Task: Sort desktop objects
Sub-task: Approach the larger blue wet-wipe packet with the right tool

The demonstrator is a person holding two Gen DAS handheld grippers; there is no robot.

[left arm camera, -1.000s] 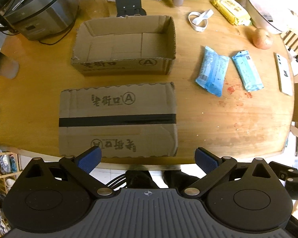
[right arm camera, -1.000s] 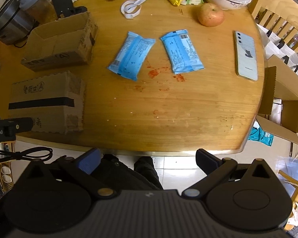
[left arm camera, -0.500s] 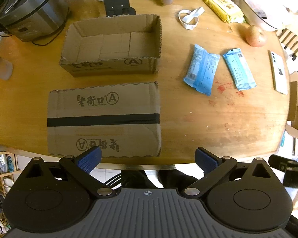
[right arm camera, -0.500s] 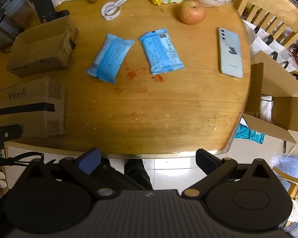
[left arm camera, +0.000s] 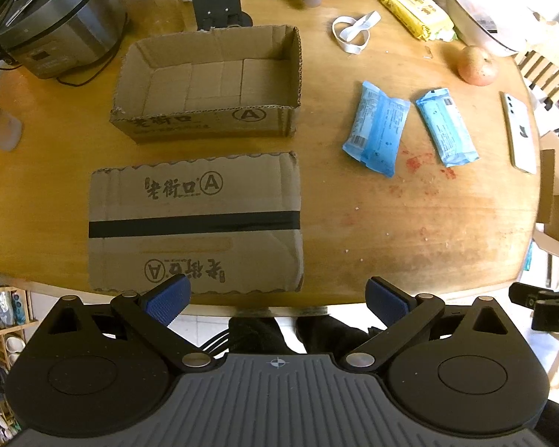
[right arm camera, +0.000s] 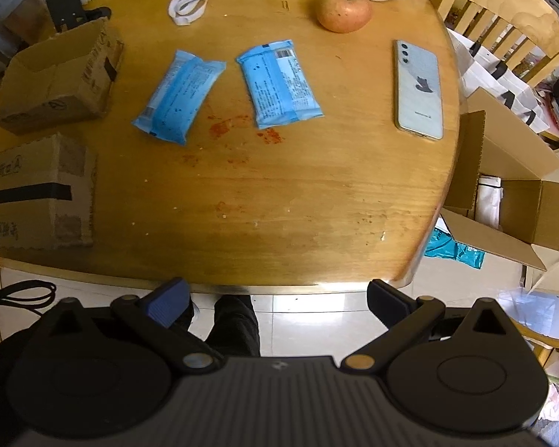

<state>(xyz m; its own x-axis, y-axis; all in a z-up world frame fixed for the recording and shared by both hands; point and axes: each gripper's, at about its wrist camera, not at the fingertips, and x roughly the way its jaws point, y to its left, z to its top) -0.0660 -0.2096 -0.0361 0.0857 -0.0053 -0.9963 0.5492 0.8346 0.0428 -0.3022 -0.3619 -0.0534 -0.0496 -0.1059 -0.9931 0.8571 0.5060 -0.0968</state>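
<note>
Your left gripper hangs off the near edge of the wooden bench, fingers spread wide and holding nothing. Your right gripper sits the same way, fingers wide and empty.

Only your left view shows the inside of the open cardboard box, with nothing in it, plus the rice cooker behind it. Only your right view shows the wooden chair and the open carton on the floor beside the bench. Both views show the upturned taped box at the near left.

The two blue packets lie mid-bench, just beside each other and apart. The left blue packet runs lengthwise away from you, far end tilted right; the right blue packet runs likewise, far end tilted left. To their right a pale phone lies face down, long axis away from you. An apple sits behind them. Red stains mark the wood near the packets.
</note>
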